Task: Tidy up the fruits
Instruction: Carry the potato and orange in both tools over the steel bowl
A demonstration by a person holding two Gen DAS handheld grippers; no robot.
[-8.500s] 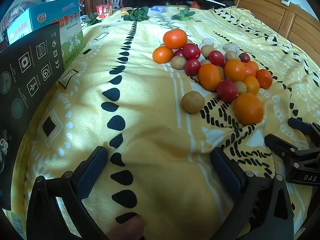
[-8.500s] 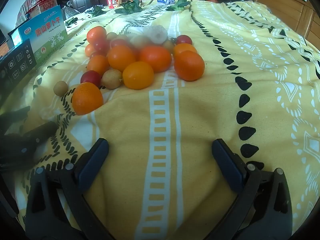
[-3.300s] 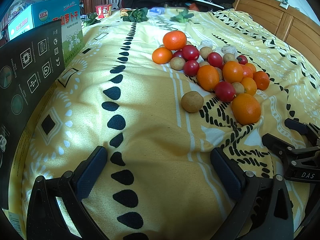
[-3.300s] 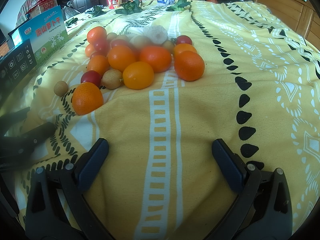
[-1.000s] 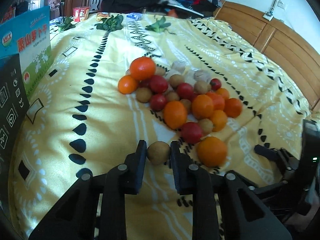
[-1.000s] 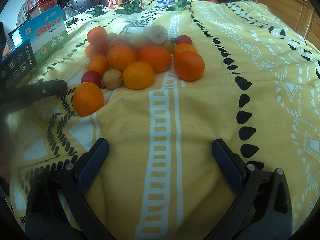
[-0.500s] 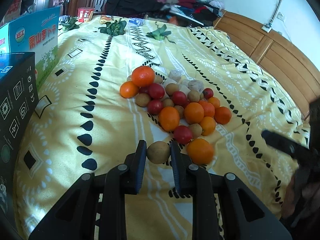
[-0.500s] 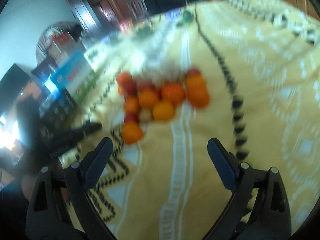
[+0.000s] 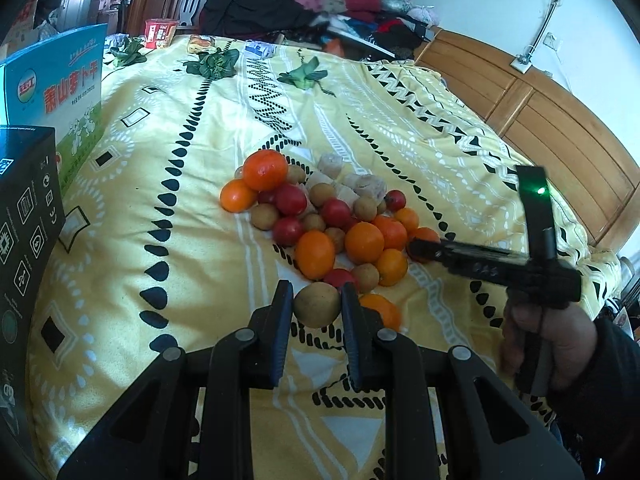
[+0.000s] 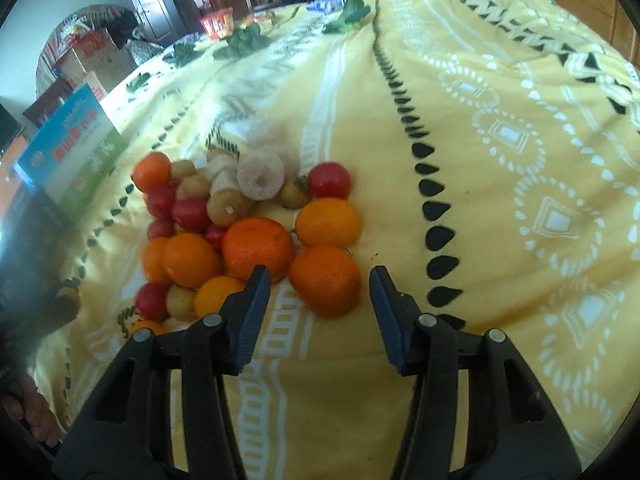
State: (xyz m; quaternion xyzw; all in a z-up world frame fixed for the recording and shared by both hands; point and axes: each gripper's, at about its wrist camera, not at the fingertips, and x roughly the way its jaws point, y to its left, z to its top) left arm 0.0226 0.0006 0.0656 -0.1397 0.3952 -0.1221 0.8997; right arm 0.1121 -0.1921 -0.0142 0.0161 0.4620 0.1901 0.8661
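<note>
1. Slip risk: my left hand-held gripper (image 9: pixel 316 312) pinches one small brown fruit (image 9: pixel 317 305) just above the bedspread (image 9: pixel 180 208), at the near edge of the fruit pile (image 9: pixel 320 220); its round skin could squirt out.
2. My right hand-held gripper (image 10: pixel 318 294), jaws just closing yet still apart, frames an orange (image 10: pixel 325 280) without touching; a skewed squeeze would roll it into its neighbours.
3. I judge both grippers could collide.

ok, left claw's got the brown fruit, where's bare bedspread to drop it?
Free: the strip of bedspread between the fruit pile and the boxes, and right of the black teardrop column. Crowded: the pile itself, with the right claw astride an orange.
</note>
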